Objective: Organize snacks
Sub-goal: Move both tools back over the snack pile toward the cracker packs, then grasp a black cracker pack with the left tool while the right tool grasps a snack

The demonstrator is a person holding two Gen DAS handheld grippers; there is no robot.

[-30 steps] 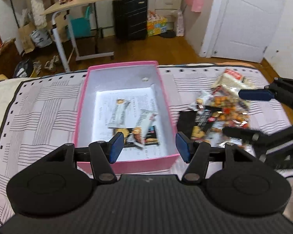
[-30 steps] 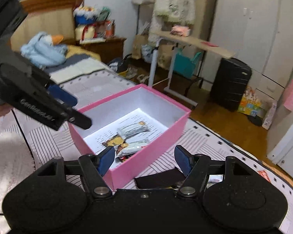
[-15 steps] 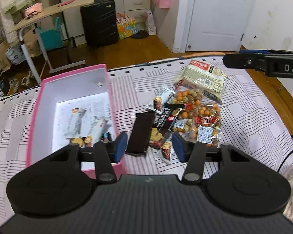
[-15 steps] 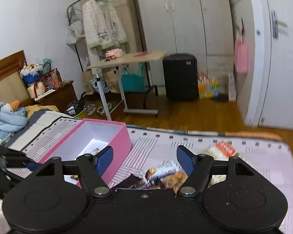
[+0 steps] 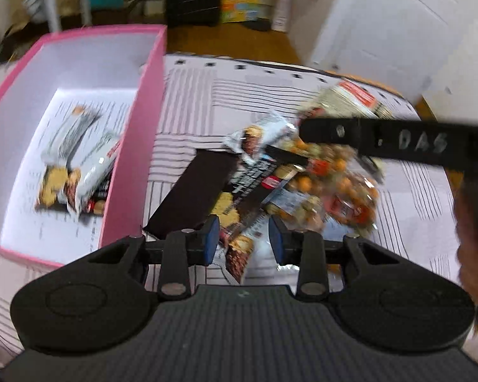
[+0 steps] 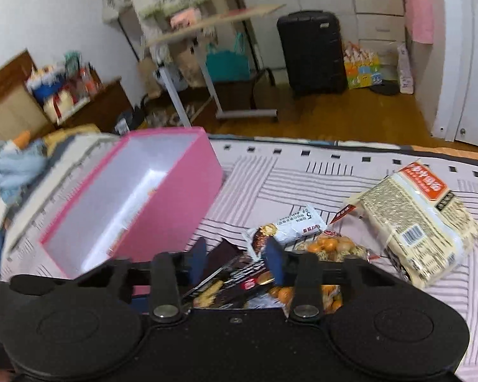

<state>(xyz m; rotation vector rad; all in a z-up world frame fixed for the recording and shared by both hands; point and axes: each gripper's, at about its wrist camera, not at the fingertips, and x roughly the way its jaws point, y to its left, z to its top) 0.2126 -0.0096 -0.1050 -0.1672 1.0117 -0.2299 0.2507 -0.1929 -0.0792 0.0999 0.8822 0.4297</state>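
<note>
Claws (image 5: 242, 238) (image 6: 235, 262) closing over snack pile (image 5: 302, 184).

Glossy plastic snack wrappers (image 5: 302, 175); matt pink cardboard box (image 6: 175, 210); striped cloth bedcover (image 6: 302, 178).

Soft, even indoor light fills the room, with the white inside of the pink box (image 5: 89, 63) glaring brightest. Motion blur smears the snack pile (image 5: 302, 184) and far furniture, and walls bow at the fisheye edges.
</note>
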